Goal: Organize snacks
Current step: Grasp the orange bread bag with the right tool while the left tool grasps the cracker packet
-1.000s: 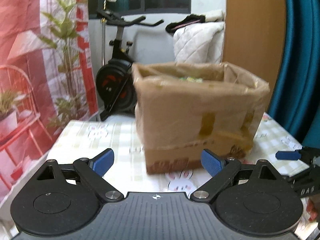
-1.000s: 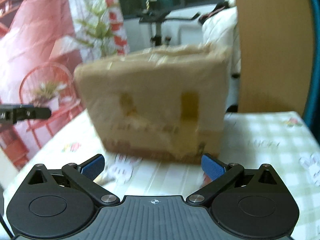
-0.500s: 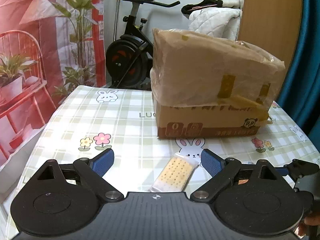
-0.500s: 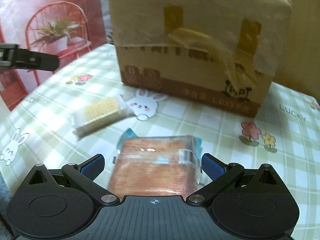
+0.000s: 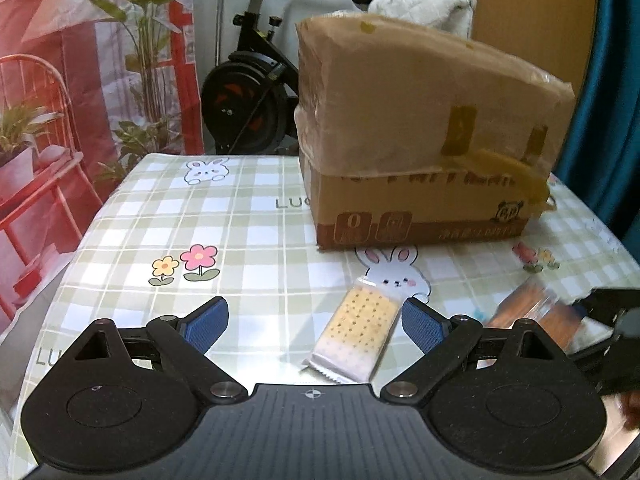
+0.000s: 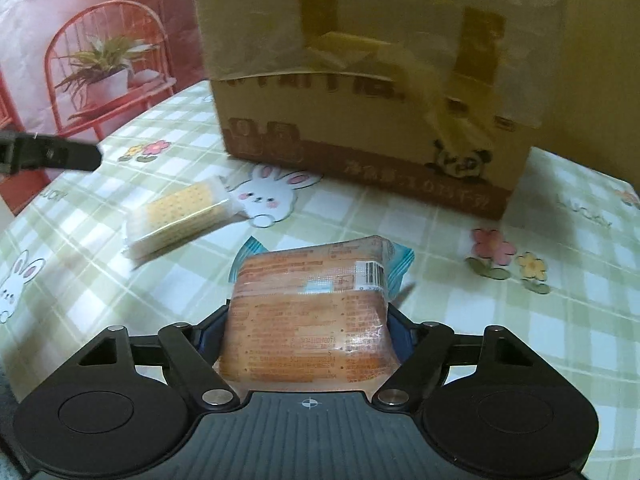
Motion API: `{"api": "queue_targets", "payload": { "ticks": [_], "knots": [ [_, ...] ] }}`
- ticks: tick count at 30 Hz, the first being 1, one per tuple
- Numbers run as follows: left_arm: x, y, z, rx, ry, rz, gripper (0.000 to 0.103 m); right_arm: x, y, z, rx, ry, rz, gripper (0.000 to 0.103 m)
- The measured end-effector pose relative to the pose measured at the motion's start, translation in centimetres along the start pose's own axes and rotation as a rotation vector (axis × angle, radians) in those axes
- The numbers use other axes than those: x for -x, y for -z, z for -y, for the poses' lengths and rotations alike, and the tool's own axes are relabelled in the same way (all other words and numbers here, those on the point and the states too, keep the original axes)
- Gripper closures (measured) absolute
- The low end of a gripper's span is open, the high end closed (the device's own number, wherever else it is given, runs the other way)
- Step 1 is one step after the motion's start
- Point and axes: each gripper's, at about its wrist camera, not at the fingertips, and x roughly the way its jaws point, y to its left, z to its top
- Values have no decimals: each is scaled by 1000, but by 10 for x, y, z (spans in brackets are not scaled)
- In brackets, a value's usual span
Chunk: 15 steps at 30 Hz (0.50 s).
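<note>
A clear-wrapped pack of yellow crackers lies flat on the checked tablecloth, between the blue pads of my open left gripper and close to the right pad. The pads do not touch it. In the right wrist view the crackers lie left of an orange snack pack. My right gripper is closing on this pack, and both pads press its sides. A tall taped cardboard box stands behind both snacks, its top out of sight.
The round table has a green checked cloth with rabbit and flower prints. An exercise bike and a red printed backdrop stand beyond the far edge. A blue curtain hangs on the right.
Both grippers have sunk toward the table. The right jaws have narrowed from wide open onto the orange pack. The cracker pack now lies between the left fingers.
</note>
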Motion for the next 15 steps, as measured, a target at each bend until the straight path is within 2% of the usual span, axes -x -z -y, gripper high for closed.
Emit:
{"api": "queue_targets", "payload": {
  "ticks": [6,15],
  "knots": [
    [-28,6,3,-54,41,-38,14,3,4,24,-50,34,25,30],
    [-73,6,25,-144,75,-81,15,5,9,33,-61,46,50,30]
  ]
}}
